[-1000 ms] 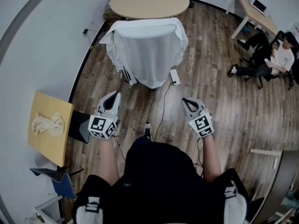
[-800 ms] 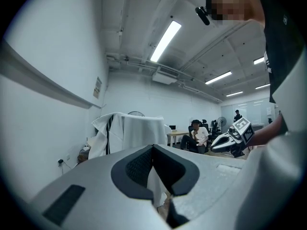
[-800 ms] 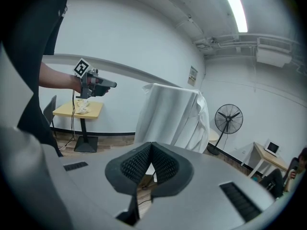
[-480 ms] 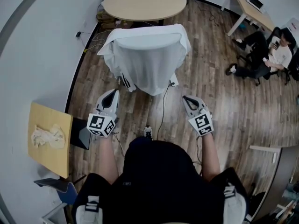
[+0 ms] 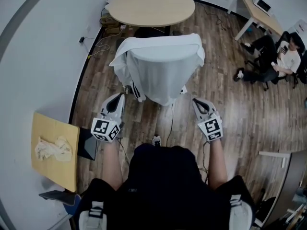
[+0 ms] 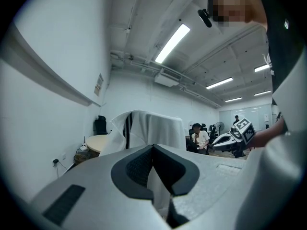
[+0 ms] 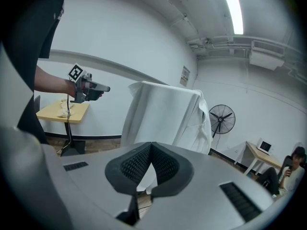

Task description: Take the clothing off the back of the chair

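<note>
A white garment [image 5: 160,66] hangs over the back of a chair in front of me, covering it down to near the floor; it also shows in the left gripper view [image 6: 148,128] and the right gripper view [image 7: 160,114]. My left gripper [image 5: 116,99] is just short of the garment's lower left corner, jaws shut and empty. My right gripper [image 5: 197,102] is near the lower right corner, also shut and empty. Neither touches the cloth. In each gripper view the pads meet with nothing between them.
A round wooden table [image 5: 151,5] stands behind the chair. A small yellow side table [image 5: 55,150] with a crumpled cloth [image 5: 52,147] is at my left by the wall. A seated person [image 5: 283,56] and a desk [image 5: 259,11] are at the right. Cables [image 5: 170,123] run across the wood floor.
The chair with the garment has come closer in the head view; both grippers have moved forward toward it and stay shut.
</note>
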A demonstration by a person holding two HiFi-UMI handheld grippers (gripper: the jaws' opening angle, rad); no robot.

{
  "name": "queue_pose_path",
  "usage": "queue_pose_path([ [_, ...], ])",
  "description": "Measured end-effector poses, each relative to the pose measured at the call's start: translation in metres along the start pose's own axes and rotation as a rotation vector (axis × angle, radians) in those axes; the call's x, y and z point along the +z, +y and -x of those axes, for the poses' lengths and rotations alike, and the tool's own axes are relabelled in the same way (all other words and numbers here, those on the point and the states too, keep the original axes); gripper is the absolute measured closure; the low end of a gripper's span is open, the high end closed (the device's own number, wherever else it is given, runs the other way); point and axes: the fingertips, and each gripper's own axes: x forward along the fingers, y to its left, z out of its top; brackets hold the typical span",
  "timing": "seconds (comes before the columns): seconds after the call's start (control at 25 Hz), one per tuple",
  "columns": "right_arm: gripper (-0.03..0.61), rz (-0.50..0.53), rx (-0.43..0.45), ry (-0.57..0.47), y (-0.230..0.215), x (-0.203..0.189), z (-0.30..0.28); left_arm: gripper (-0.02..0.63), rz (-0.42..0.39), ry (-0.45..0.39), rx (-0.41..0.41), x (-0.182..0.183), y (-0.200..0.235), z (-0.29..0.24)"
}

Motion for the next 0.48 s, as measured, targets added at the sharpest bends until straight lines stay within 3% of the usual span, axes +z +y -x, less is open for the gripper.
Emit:
queue_pose_path([
  [0.24, 0.584, -0.017, -0.015, 0.037, 0.018, -0.006, -0.009, 0.614, 0.032, -0.005, -0.008, -0.007, 0.024, 0.0],
  [0.48, 0.584, -0.022, -0.069, 0.041, 0.006, -0.003, -0.002, 0.614, 0.036, -0.024, -0.004, -0.002, 0.035, 0.003],
])
